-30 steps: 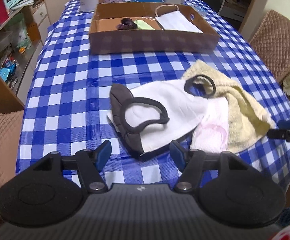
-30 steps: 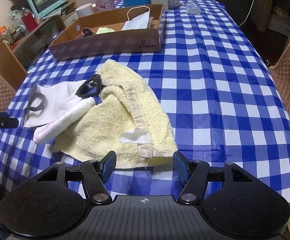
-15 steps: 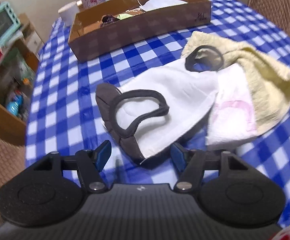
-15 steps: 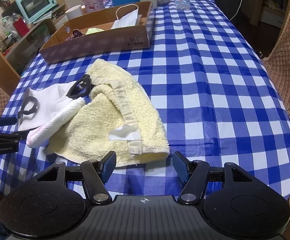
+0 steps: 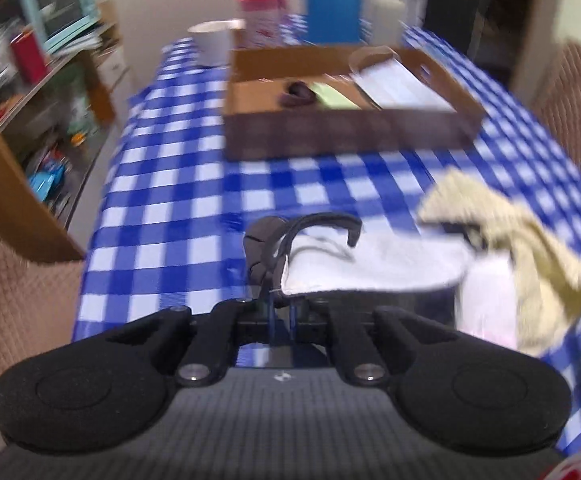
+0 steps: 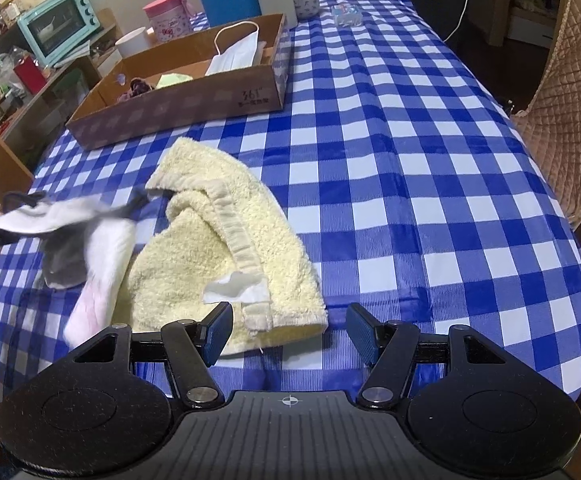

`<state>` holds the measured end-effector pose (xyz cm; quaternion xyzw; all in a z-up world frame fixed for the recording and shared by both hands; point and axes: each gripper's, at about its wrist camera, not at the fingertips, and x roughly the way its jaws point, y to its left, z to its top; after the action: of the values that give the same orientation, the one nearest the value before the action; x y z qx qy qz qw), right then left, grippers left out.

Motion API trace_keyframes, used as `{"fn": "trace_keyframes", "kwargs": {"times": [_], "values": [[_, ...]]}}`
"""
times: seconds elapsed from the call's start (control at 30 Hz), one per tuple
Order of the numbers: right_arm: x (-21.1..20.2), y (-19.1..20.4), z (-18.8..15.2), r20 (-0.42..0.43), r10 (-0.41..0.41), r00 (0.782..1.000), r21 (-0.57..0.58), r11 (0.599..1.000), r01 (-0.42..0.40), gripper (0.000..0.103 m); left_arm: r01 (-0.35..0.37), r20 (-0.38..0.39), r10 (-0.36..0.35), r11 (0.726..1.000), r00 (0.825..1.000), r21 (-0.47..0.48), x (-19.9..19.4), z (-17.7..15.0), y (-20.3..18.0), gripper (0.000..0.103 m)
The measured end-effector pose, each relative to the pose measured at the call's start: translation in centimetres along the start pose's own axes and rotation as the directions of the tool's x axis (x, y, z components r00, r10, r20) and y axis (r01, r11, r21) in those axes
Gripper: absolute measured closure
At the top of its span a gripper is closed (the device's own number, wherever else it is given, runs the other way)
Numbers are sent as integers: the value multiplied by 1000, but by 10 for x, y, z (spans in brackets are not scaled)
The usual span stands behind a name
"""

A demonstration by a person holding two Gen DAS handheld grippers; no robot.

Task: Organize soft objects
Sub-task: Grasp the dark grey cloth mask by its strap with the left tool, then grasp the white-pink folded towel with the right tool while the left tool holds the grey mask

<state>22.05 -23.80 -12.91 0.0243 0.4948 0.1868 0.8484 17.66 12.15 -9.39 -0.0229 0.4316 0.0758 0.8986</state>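
Left wrist, blurred: left gripper (image 5: 281, 312) seemingly pinches the white cloth mask (image 5: 370, 268); right gripper (image 6: 288, 330) gapes over fluffy towel (image 6: 218, 240).

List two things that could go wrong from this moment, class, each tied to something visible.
1. The left gripper pinches only a corner of the white mask; it may slip free mid-lift.
2. The mask's far ear loop lies against the yellow towel and pink cloth, so lifting might drag them toward the table edge.

A home dining room: a bench (image 6: 430, 168) under blue checked oilcloth, quilted chairs (image 6: 570, 92), a teal toaster oven (image 6: 60, 24) on cluttered shelves (image 5: 42, 128), and mugs (image 6: 305, 0).
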Motion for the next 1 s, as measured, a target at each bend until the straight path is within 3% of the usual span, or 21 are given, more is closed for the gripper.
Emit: {"fn": "trace_keyframes", "kwargs": {"times": [0.2,0.43,0.67,0.83,1.0], "values": [[-5,3,8,50,15,999,6,1000,-15,40,-52,28,56,988,998,-143,-27,5,36,96],[-5,15,15,81,52,995,-26,998,-50,40,-86,91,103,980,991,-181,-65,5,50,96],[-8,40,18,102,158,982,-117,982,-146,40,-124,135,153,971,979,-202,-100,0,55,96],[2,69,14,42,268,963,-226,941,-252,40,-168,111,199,955,974,-243,-113,-16,63,96],[23,102,4,-82,347,934,-343,870,-354,40,-199,63,222,945,973,-261,-110,-38,67,96]]}}
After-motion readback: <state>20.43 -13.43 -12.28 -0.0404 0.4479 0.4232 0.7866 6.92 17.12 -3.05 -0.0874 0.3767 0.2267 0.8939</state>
